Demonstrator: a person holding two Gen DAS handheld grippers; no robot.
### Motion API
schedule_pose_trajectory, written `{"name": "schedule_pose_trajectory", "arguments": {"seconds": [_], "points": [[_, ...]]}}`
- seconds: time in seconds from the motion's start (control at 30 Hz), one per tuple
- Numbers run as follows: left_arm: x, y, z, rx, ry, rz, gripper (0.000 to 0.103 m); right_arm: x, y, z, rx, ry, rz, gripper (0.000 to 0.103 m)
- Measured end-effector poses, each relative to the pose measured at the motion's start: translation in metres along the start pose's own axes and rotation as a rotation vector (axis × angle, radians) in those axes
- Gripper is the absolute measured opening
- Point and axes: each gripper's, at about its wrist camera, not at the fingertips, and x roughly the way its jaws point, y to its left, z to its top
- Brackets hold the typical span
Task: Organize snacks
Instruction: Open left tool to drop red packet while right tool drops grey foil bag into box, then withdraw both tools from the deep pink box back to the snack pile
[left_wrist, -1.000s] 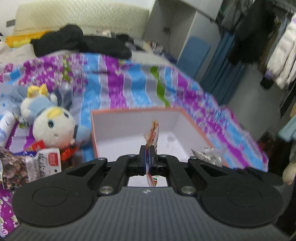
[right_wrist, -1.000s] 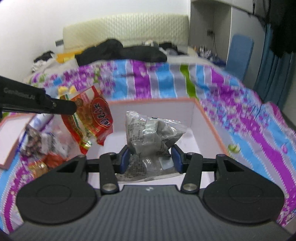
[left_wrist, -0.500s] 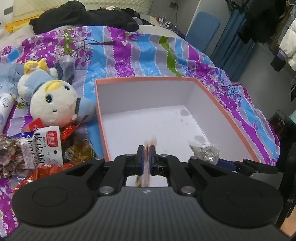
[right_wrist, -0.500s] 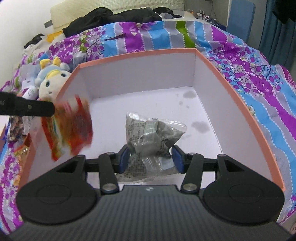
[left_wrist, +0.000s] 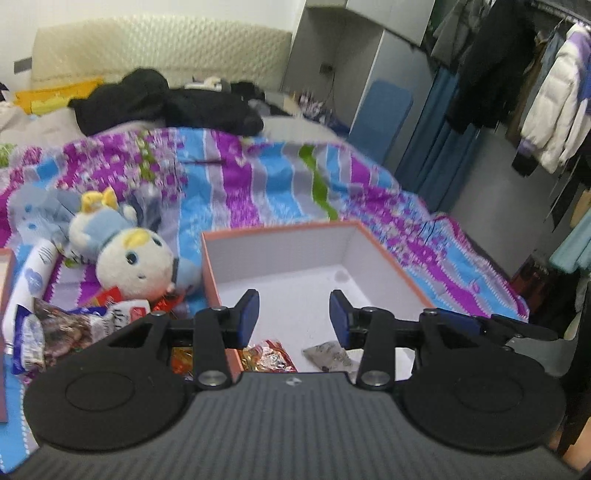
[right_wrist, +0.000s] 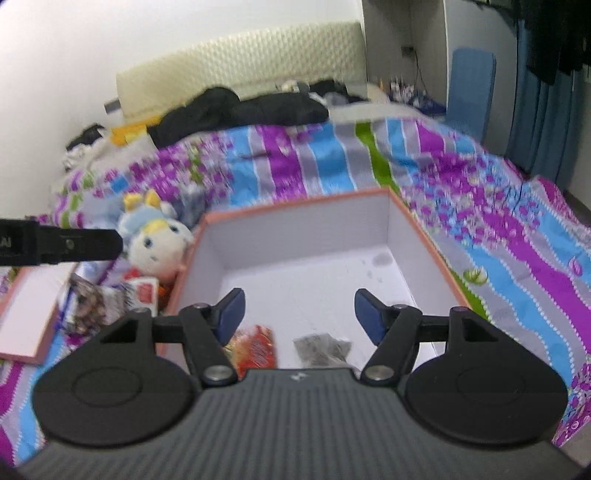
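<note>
Box (right_wrist: 295, 240) holds red packet (right_wrist: 256, 345); grey packet (right_wrist: 321, 347).

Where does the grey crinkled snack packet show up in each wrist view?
Left wrist: the grey crinkled snack packet lies on the box floor at lower centre, under the right pad of the open left hand-held gripper.
Right wrist: it lies at lower centre, between the pads of the open right hand-held gripper.
Shared landmark: the orange-rimmed white cardboard box.
</note>
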Motion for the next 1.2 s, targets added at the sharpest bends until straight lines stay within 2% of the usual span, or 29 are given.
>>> {"name": "schedule_pose_trajectory", "arguments": {"seconds": [0.33, 0.7, 0.97, 1.2], "points": [[-0.089, 0.015, -0.018, -0.022, -0.121, 0.023, 0.048, -0.061, 0.039, 0.005, -0.015, -0.120, 0.068, 0.068], [-0.151, 0.040, -0.054, -0.066, -0.195, 0.075, 0.048, -0.106, 0.081, -0.014, -0.067, -0.192, 0.142, 0.068], [-0.176, 0.061, -0.093, -0.091, -0.182, 0.114, 0.048, -0.116, 0.108, -0.045, -0.072, -0.180, 0.175, 0.068], [-0.181, 0.085, -0.130, -0.115, -0.128, 0.164, 0.048, -0.111, 0.130, -0.077, -0.088, -0.139, 0.209, 0.068]]}}
